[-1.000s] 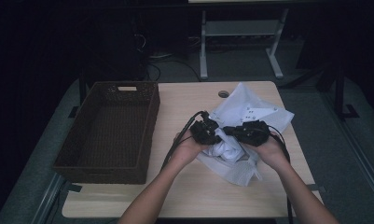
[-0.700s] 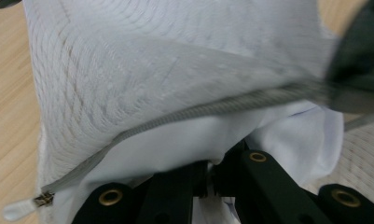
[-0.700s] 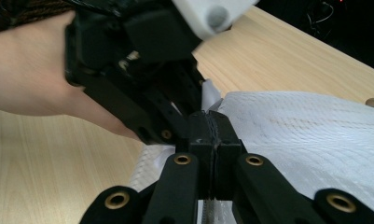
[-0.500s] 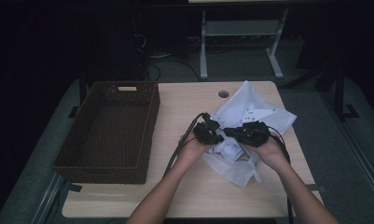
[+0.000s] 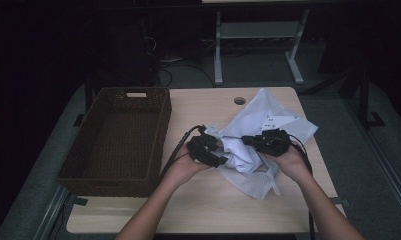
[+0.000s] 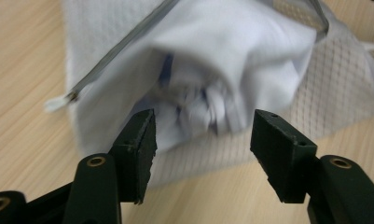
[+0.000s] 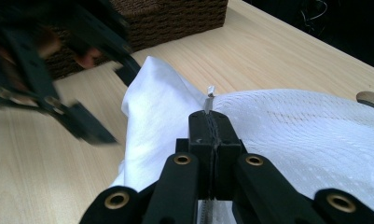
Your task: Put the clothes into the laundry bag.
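Note:
A white mesh laundry bag (image 5: 270, 117) lies on the right half of the table, with a white cloth (image 5: 238, 152) bulging out of its zippered mouth. My right gripper (image 5: 253, 141) is shut on the bag's zipper edge (image 7: 209, 95), the mesh (image 7: 306, 130) spreading away to its right. My left gripper (image 5: 215, 159) sits just left of the cloth, and its jaws have just been opening. In the left gripper view the gripper (image 6: 201, 130) is open, the cloth (image 6: 222, 60) just beyond its tips and nothing pressed between the pads.
A dark woven basket (image 5: 115, 140) stands empty on the table's left half, close to my left hand. A round cable hole (image 5: 239, 100) is near the table's far edge. Bare wood lies in front of the bag.
My left gripper has let go of the cloth, opened its jaws and drawn back to the left. The right gripper has stayed shut on the bag's edge.

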`<state>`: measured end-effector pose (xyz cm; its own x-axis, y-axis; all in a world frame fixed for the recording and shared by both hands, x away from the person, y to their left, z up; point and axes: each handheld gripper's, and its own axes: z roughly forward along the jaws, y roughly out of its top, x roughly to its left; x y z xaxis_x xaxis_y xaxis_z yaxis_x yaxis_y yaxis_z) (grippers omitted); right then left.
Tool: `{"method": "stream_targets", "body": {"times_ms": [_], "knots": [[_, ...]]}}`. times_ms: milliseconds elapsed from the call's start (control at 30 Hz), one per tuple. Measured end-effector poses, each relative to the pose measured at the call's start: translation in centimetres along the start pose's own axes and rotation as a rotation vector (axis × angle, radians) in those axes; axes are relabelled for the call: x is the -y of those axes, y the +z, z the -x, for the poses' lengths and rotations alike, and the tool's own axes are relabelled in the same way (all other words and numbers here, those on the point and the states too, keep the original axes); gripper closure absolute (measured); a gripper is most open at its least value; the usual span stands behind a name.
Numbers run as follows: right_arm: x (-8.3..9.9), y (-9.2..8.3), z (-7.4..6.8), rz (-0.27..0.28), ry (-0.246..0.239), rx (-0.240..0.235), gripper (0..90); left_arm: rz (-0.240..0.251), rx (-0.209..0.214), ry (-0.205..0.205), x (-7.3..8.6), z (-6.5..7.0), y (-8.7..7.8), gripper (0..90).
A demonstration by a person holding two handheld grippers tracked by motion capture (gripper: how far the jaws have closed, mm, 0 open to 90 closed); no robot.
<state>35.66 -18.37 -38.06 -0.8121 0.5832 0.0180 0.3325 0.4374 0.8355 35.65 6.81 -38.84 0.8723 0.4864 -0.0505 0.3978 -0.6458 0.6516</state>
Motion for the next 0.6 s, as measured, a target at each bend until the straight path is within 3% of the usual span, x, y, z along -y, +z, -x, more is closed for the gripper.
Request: {"method": "stream_targets", "body": {"times_ms": [100,267,367,467,600], "knots": [[-0.1,0.0,0.0,-0.003,-0.003,0.001,88.8,0.025,-0.033,-0.002,0.5,-0.5,-1.5,35.7],[-0.1,0.2,-0.1,-0.004,-0.007,-0.001,88.8,0.056,-0.07,-0.018,-0.1,-2.0,-2.1,35.7],[-0.1,0.1,-0.1,-0.004,-0.006,-0.002,88.8,0.067,-0.072,-0.022,-0.7,-2.8,-1.4,43.9],[-0.1,0.0,0.0,-0.001,-0.005,-0.003,88.8,0.073,-0.076,-0.005,-1.2,-3.2,-0.5,56.8],[-0.1,-0.1,0.0,0.001,-0.001,-0.002,88.8,0.059,-0.048,0.021,-1.6,-3.2,0.5,76.8]]}}
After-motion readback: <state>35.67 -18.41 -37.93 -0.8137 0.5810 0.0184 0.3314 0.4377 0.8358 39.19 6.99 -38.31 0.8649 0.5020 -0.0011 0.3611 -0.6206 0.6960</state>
